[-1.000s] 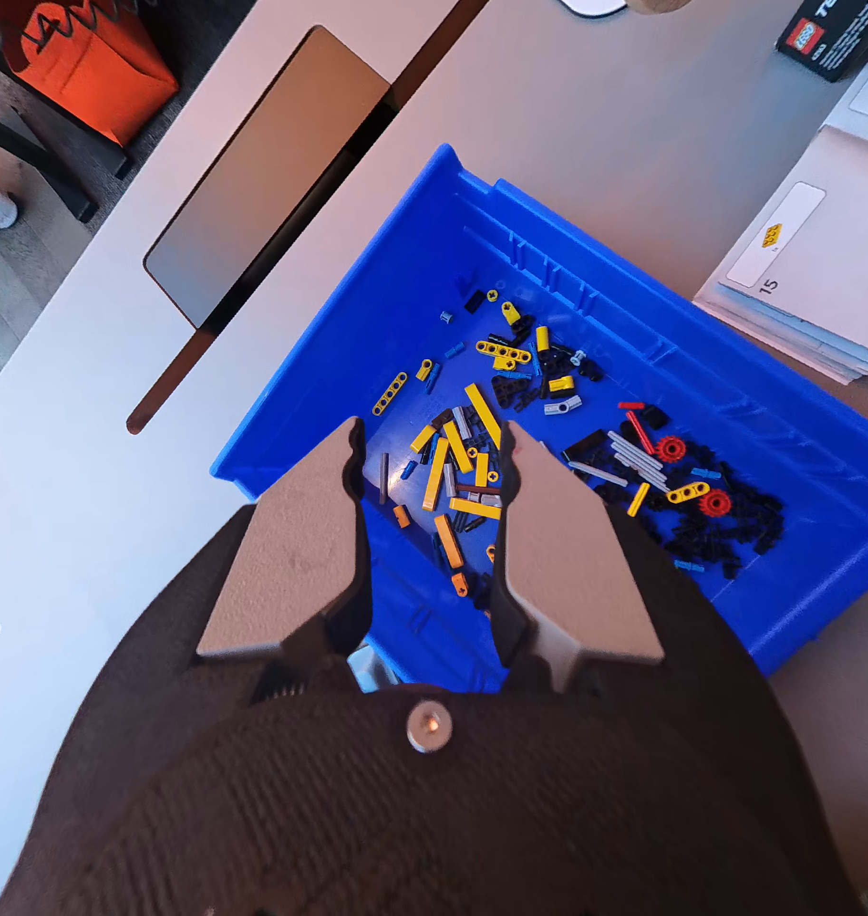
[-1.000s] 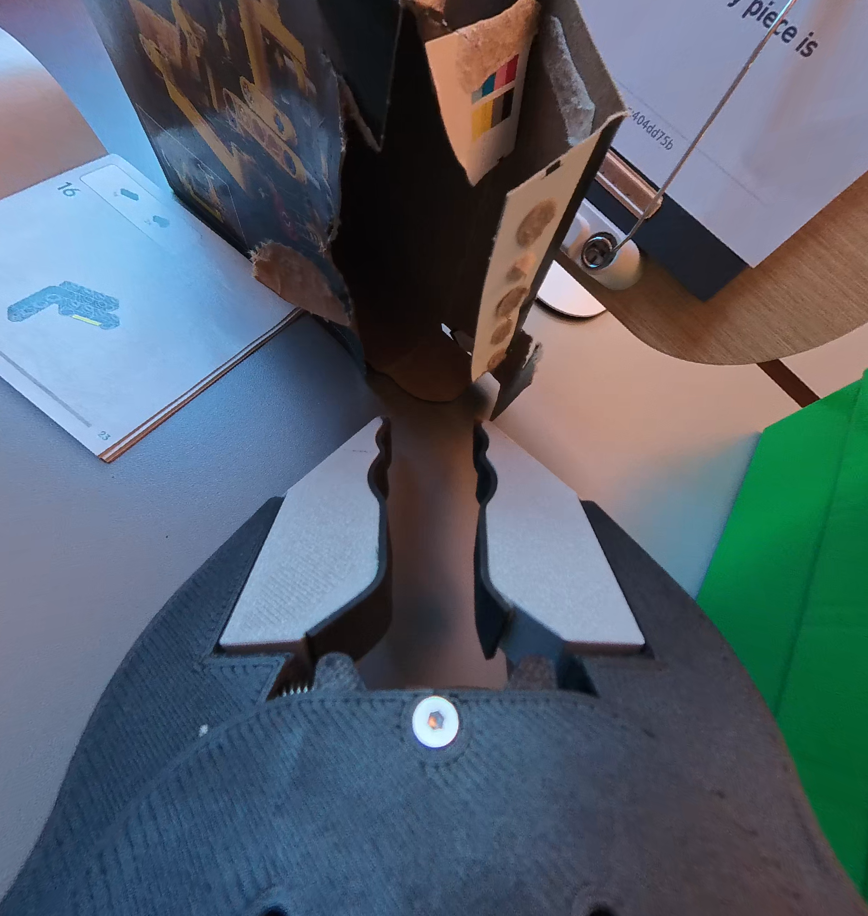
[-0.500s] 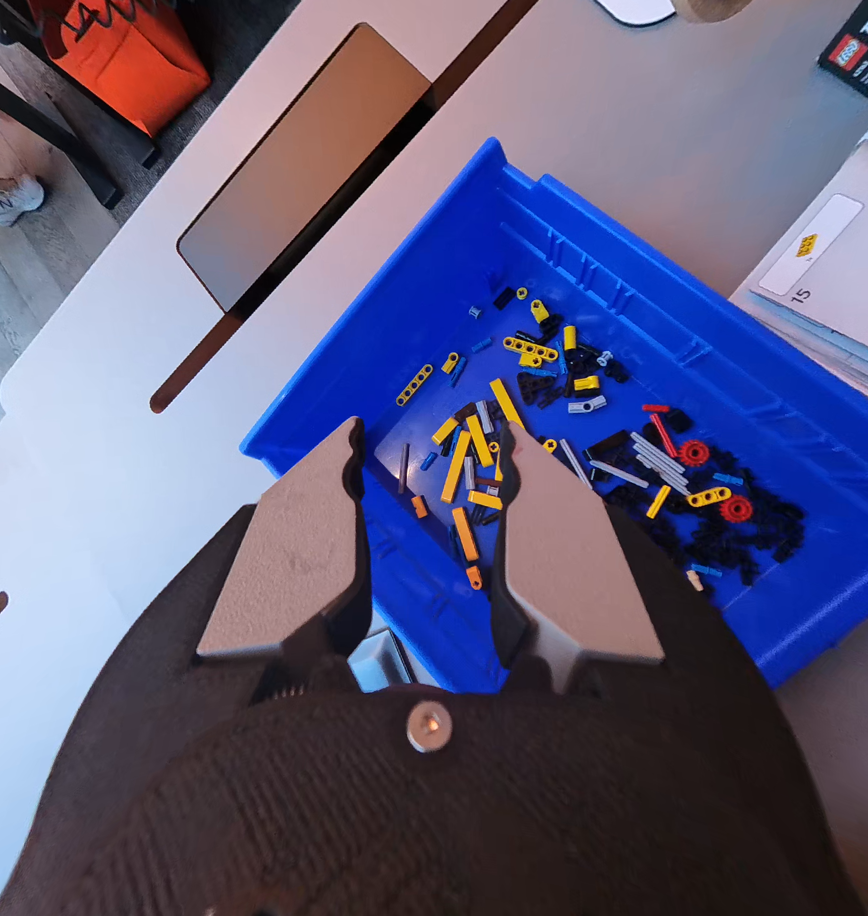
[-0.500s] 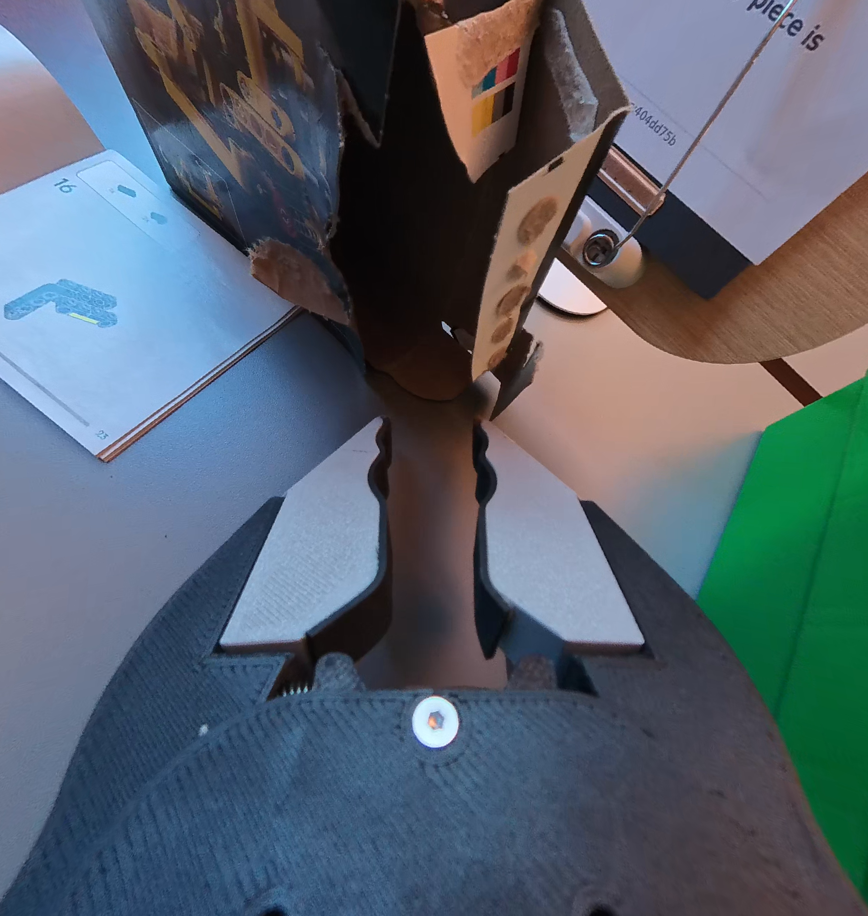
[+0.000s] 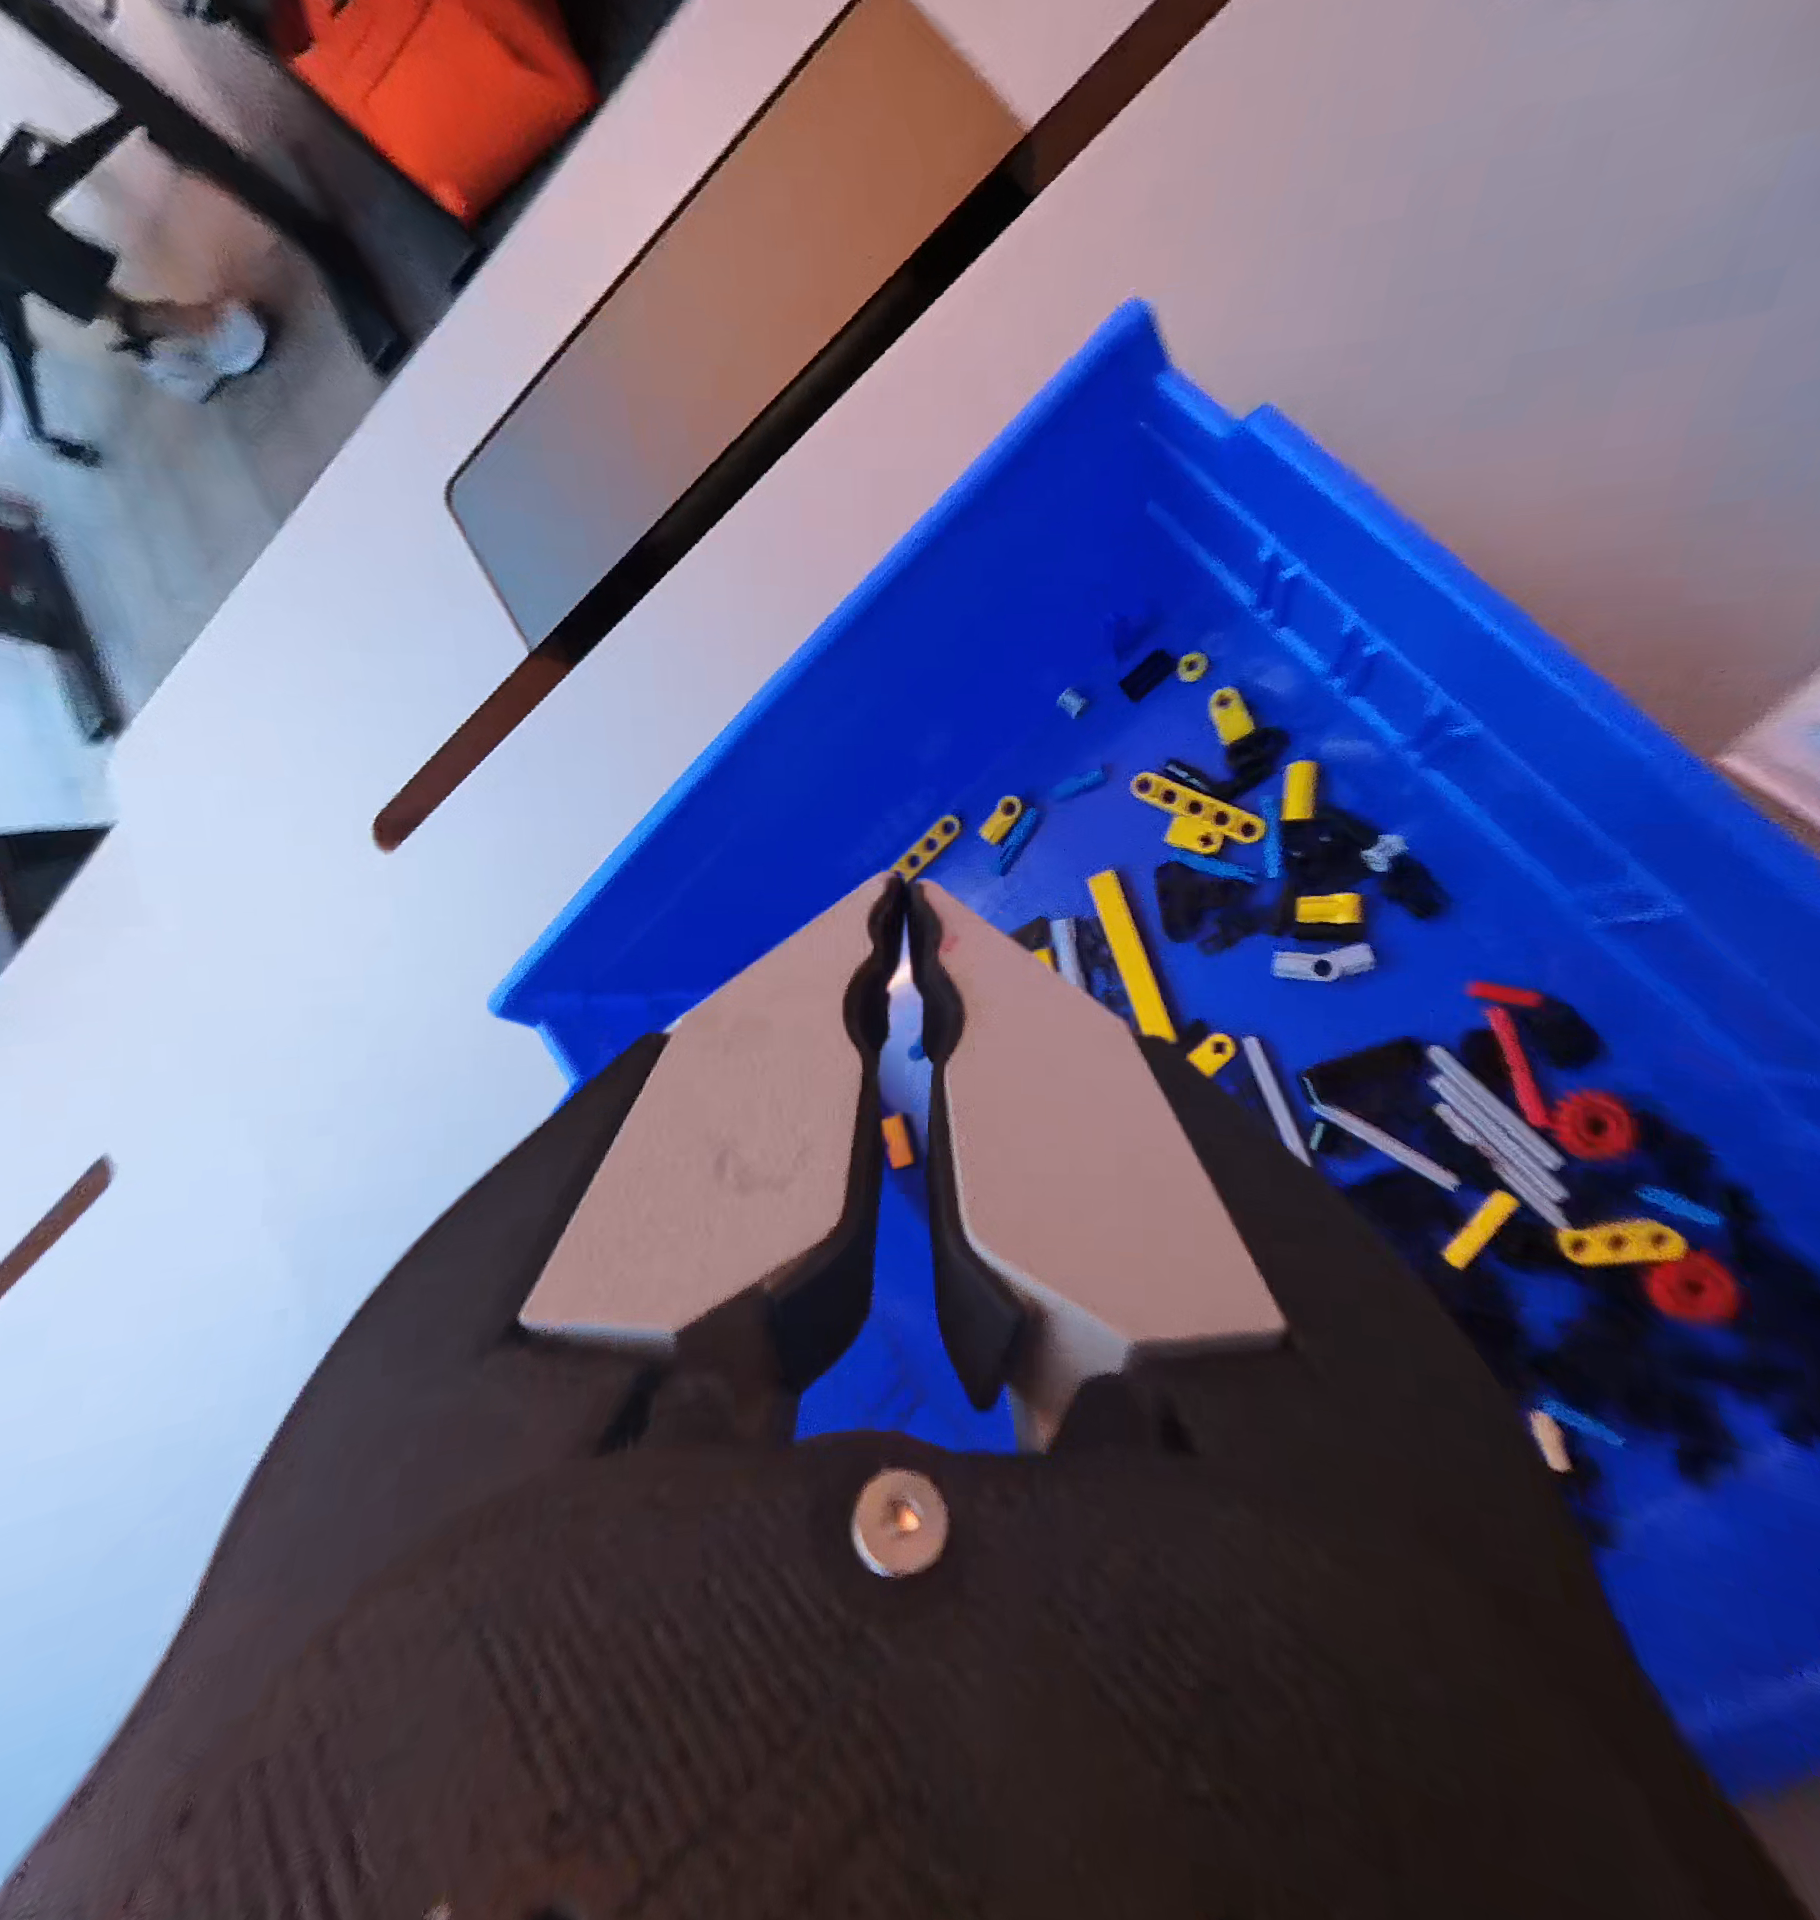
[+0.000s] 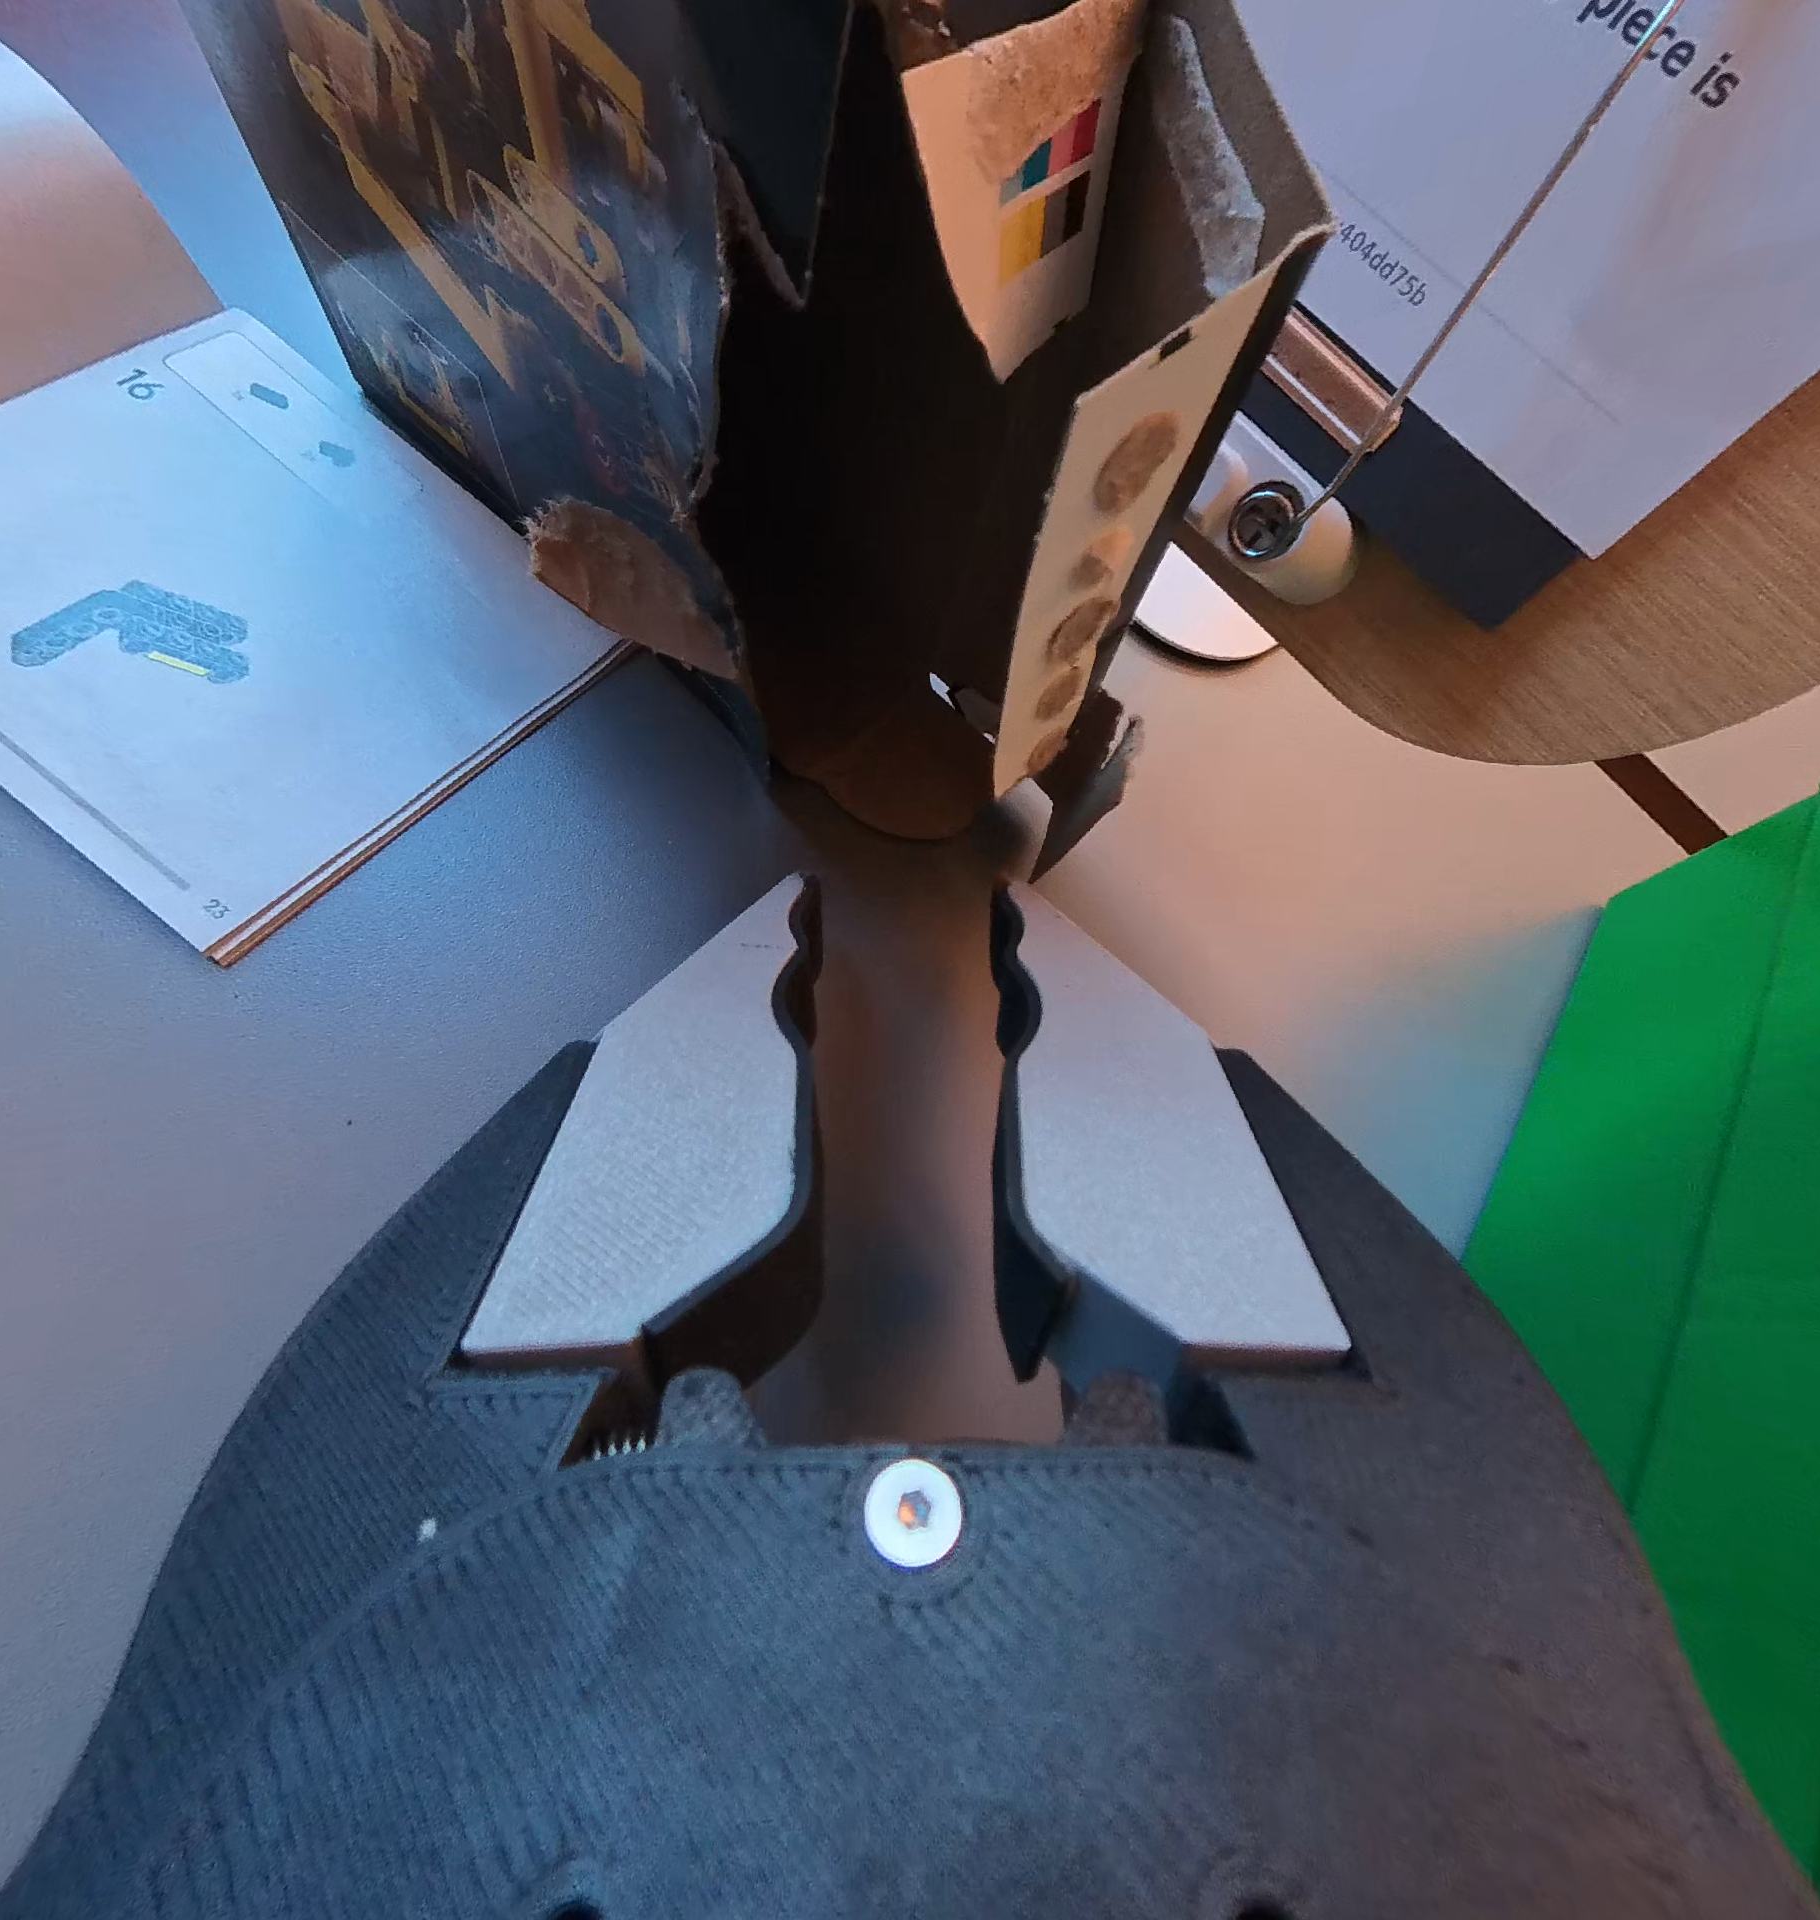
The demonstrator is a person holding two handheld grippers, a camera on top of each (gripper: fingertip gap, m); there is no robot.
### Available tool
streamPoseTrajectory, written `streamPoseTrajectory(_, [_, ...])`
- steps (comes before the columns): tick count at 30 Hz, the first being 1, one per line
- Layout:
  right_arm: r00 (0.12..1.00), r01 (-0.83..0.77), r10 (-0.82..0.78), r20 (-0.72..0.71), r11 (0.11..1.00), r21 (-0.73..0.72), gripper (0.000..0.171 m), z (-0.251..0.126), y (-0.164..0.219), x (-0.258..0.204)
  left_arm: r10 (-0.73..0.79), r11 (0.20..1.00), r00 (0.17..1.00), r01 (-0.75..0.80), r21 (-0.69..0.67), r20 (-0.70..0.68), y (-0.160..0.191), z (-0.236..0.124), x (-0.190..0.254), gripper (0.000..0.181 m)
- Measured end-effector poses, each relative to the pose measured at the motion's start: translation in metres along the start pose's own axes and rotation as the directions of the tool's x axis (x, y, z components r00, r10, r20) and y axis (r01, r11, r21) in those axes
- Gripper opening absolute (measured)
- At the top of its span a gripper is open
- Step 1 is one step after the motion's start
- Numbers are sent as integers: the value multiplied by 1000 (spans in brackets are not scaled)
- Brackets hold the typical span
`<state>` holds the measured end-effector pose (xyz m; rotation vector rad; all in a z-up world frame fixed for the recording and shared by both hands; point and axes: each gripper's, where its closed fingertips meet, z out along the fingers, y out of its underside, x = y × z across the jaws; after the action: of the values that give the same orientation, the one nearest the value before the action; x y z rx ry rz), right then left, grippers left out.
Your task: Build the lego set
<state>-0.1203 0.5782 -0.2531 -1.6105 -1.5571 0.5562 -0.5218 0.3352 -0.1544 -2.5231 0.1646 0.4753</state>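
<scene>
Overhead, our left claw [image 5: 901,902] is clenched empty above the blue bin [image 5: 812,831] of small, stiff, light lego pieces [image 5: 1301,935], best pinched across flat sides; our right claw [image 6: 901,914] rests released.

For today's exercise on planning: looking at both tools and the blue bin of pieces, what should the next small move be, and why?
Probably open the left tool and lower it toward the loose pieces. Its tips are shut with nothing visibly between them, above the near end of the blue bin. The right tool is open and empty before the torn box.
</scene>
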Motion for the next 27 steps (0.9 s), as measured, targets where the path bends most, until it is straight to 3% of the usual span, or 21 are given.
streamPoseTrajectory(1, [1000,1,-1,0,1000,0,29,0,0,0,11,999,1000,-10,-36,23,4,7,2,0])
streamPoseTrajectory(6, [1000,6,-6,-1,1000,9,28,-1,-1,-1,73,986,997,-67,-150,35,23,27,11,6])
streamPoseTrajectory(9, [1000,3,-3,-11,1000,19,26,-2,-2,1,84,975,994,-98,-199,-76,38,37,17,31])
streamPoseTrajectory(12, [1000,2,-2,-6,999,41,25,-4,-5,0,56,954,980,-109,-280,-189,40,49,18,30])
streamPoseTrajectory(14, [1000,-1,1,7,998,62,24,-6,-7,-1,139,923,960,-215,-319,-243,40,60,20,30])
streamPoseTrajectory(18, [1000,-15,12,29,995,103,24,-10,-12,-3,291,825,935,-353,-442,-204,57,92,11,28])
streamPoseTrajectory(20, [999,-17,13,39,993,119,24,-12,-15,-5,313,793,929,-371,-483,-199,64,97,9,2])
streamPoseTrajectory(27, [999,-15,8,54,991,136,22,-14,-17,-10,280,760,922,-383,-525,-267,84,75,20,23])
